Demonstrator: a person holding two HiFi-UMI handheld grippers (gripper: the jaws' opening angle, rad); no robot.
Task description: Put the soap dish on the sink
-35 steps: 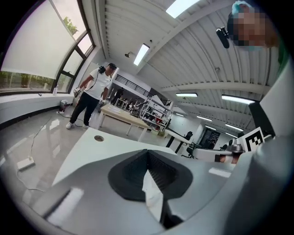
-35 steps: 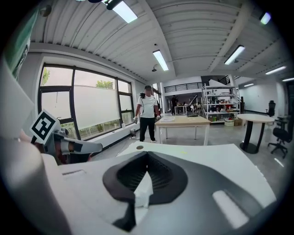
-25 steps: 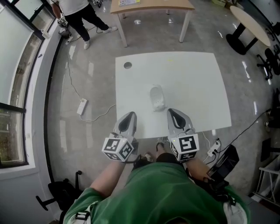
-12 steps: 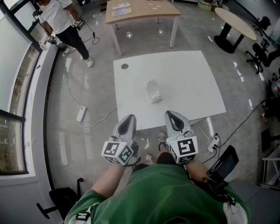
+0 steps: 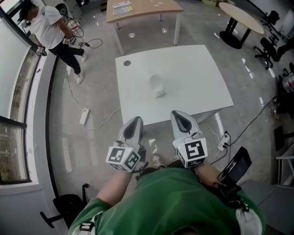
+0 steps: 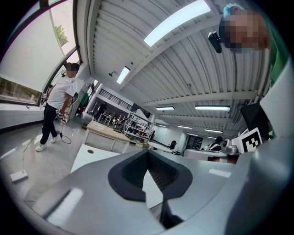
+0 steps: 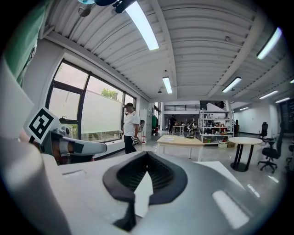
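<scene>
I see the soap dish (image 5: 157,86) on the table (image 5: 197,87), a desk (image 5: 142,7) behind it, left gripper (image 5: 134,121) and right gripper (image 5: 179,115) before it.

head view looks steeply down on the white table (image 5: 193,78); both gripper views look level across it.

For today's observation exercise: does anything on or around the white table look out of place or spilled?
Nothing is spilled. One small white object lies alone on the white table. The only stray item is a power strip, its cable trailing over the floor left of the table.
</scene>
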